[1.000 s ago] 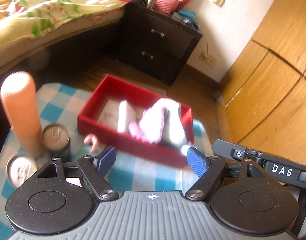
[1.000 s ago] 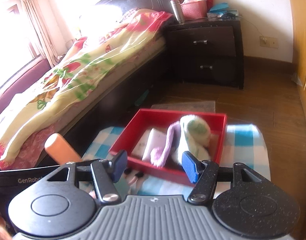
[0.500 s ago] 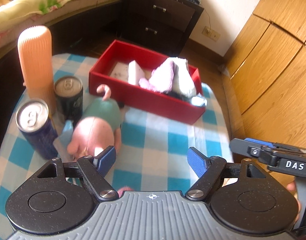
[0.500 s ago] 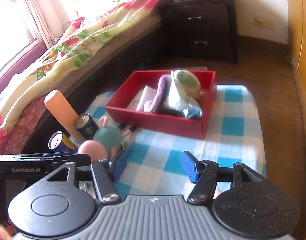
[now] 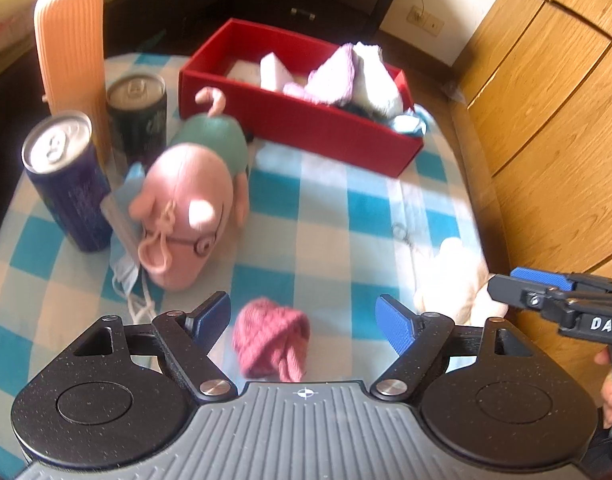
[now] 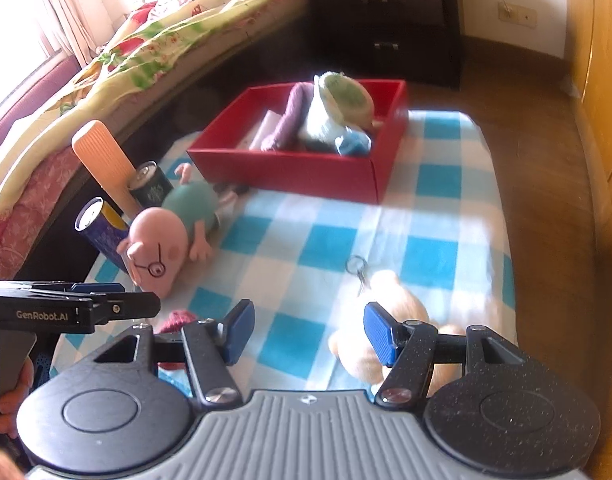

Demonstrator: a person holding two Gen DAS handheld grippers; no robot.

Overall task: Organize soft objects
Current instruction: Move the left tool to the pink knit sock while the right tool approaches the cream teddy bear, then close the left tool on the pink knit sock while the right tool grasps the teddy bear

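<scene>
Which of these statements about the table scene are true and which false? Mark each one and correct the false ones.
1. The red box already holds soft items. True.
2. The pig plush lies inside the box. False: it lies on the checked cloth, beside the cans.
3. The left gripper is shut on the knitted piece. False: its jaws stand open, with the piece between them, ungripped.
4. Two cans stand upright near the orange bottle. True.
5. A cream plush with a key ring lies by the right gripper. True.
</scene>
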